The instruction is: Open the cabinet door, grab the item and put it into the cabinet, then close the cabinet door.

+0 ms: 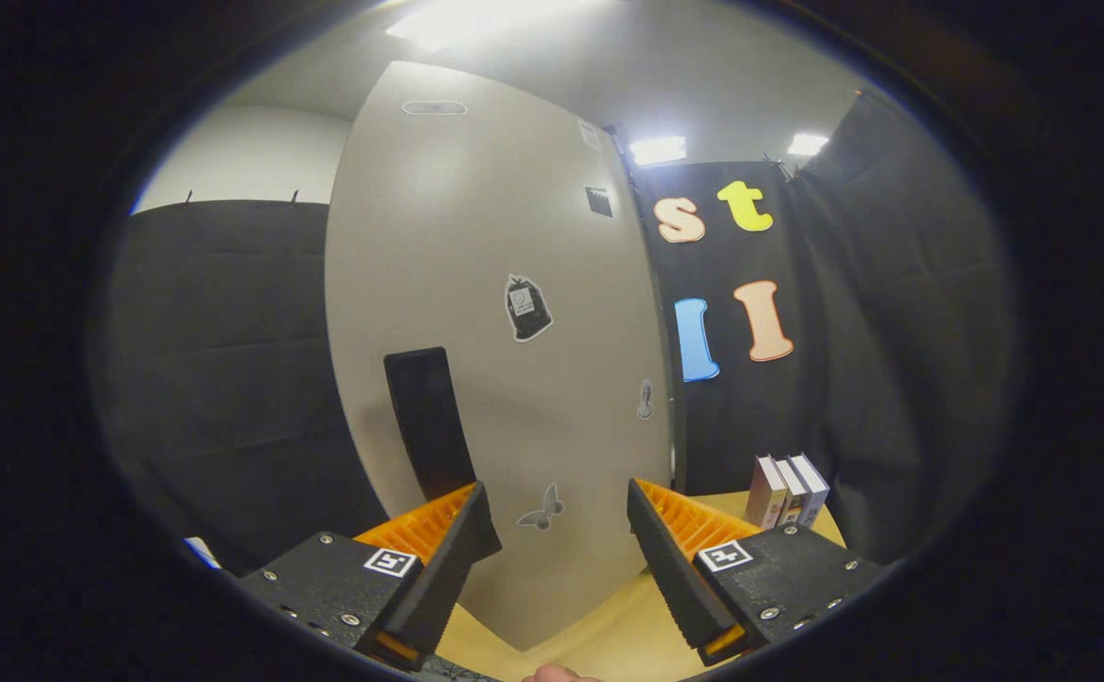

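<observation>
My gripper (557,516) hangs spread wide, nothing between the fingers. Right ahead stands the tall pale-grey cabinet door (486,313), closed, its black rectangular handle (427,421) just beyond my left finger. Off to the far right, three small upright boxes (787,491) wait on the light wooden tabletop (609,635), well apart from me.

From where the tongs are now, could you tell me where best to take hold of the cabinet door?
Probably the black handle: an upright bar on the cabinet door, near its left edge. Come straight on from the front, one finger each side of it. The tongs are open and sit right of it, so shift left.
</observation>
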The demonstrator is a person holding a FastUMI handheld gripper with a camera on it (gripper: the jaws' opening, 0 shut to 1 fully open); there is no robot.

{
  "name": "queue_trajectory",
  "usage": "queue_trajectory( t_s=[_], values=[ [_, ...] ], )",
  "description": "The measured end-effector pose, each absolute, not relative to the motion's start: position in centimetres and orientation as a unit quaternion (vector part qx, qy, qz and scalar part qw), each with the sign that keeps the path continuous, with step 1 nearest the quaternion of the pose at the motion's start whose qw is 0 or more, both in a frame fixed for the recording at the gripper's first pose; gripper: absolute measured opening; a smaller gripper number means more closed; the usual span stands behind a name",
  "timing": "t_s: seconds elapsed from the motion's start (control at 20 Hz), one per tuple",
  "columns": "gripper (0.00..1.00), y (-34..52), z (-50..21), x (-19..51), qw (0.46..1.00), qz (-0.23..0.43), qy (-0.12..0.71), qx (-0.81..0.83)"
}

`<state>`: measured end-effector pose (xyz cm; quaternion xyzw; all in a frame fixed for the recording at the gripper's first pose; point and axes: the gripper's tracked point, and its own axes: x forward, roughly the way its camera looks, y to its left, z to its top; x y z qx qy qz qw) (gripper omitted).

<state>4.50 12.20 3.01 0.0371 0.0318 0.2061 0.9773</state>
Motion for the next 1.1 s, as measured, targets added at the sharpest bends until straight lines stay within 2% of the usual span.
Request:
queue_trajectory(
  t_s=[0.6, 1.1],
  values=[
    [0.92, 20.1, 2.9, 7.4, 0.967, 0.247, 0.033, 0.046],
    [0.92, 27.5, 2.8, 12.3, 0.962, 0.268, 0.024, 0.04]
  ],
)
